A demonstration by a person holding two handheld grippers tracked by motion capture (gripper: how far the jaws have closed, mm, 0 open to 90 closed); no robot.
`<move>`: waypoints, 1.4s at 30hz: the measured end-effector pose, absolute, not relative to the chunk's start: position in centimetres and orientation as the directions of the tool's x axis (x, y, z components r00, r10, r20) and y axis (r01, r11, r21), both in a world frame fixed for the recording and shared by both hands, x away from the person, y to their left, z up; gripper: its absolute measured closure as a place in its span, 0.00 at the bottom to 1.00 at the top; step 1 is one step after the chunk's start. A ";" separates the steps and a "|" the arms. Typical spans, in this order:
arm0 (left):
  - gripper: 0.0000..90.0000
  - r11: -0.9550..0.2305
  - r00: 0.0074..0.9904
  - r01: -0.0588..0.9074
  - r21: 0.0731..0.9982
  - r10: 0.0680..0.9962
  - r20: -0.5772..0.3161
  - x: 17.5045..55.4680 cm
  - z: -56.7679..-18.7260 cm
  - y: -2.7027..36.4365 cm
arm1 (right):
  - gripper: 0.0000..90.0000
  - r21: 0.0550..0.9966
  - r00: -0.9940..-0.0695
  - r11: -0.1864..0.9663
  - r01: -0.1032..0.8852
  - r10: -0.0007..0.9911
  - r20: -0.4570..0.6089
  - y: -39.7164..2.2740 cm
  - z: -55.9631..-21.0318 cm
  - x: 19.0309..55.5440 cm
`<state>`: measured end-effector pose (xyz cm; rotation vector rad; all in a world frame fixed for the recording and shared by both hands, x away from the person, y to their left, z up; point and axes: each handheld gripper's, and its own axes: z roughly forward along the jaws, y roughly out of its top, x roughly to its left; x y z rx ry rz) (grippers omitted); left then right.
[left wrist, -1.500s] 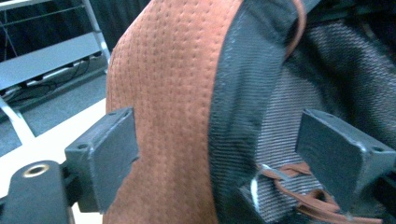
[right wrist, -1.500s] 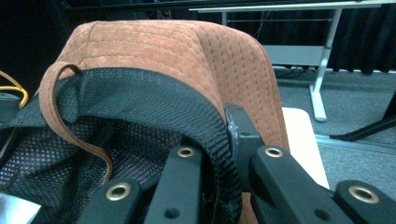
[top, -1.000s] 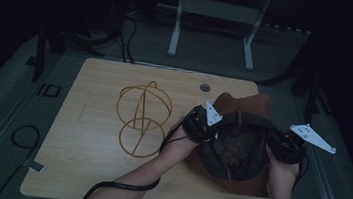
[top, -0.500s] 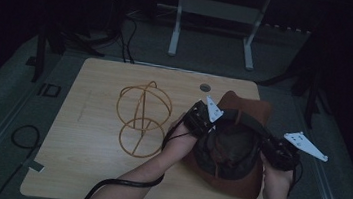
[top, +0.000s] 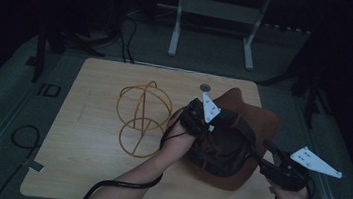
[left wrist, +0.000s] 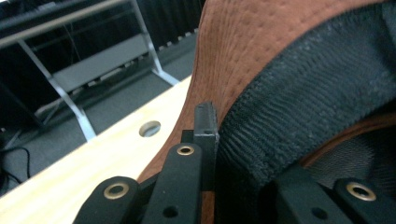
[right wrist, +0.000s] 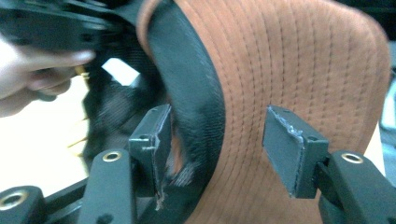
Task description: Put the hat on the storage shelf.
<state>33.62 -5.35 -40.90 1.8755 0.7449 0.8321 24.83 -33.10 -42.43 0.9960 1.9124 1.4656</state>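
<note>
A brown hat (top: 258,120) lies upside down on the right half of the wooden table (top: 87,155), its black sweatband (left wrist: 317,84) facing up. My left gripper (top: 224,124) is shut on the hat's rim at the sweatband, and one black pad (left wrist: 206,122) presses the brown felt (left wrist: 243,42). My right gripper (top: 265,149) sits at the hat's near right edge. Its jaws have just been opening. The brim (right wrist: 299,60) and band stand between its pads (right wrist: 285,140) with a gap on one side, so my right gripper (right wrist: 217,140) is open.
A yellow wire stand (top: 142,120) rests left of the hat. A round hole (top: 205,87) marks the table's far edge. A metal frame (top: 214,13) stands on the floor beyond, and a cable (top: 24,137) loops on the floor at left.
The right gripper has drawn back toward the near right and its jaws have spread off the hat's brim. The hat has dropped lower on that side. The left gripper has stayed put.
</note>
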 end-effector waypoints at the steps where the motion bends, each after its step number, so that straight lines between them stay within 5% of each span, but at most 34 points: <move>1: 0.96 -0.375 0.588 0.131 0.918 0.775 0.233 33.3 -40.8 -5.0 | 0.47 0.963 -0.577 0.152 0.222 0.817 0.004 -33.4 -42.3 24.5; 15: 0.96 -0.313 0.684 0.078 0.946 0.708 0.178 31.9 -41.6 -3.3 | 0.54 0.970 -0.432 0.123 0.210 0.901 -0.021 -41.1 -41.5 25.7; 24: 0.95 -0.216 0.794 -0.040 0.976 0.586 0.162 30.5 -41.1 -1.8 | 0.54 0.965 -0.512 0.128 0.230 0.859 0.008 -40.1 -42.7 27.6; 42: 0.95 -0.145 0.888 -0.104 0.984 0.431 0.157 28.9 -40.5 -1.9 | 0.53 0.984 -0.760 0.108 0.143 0.649 0.039 -33.3 -43.0 27.6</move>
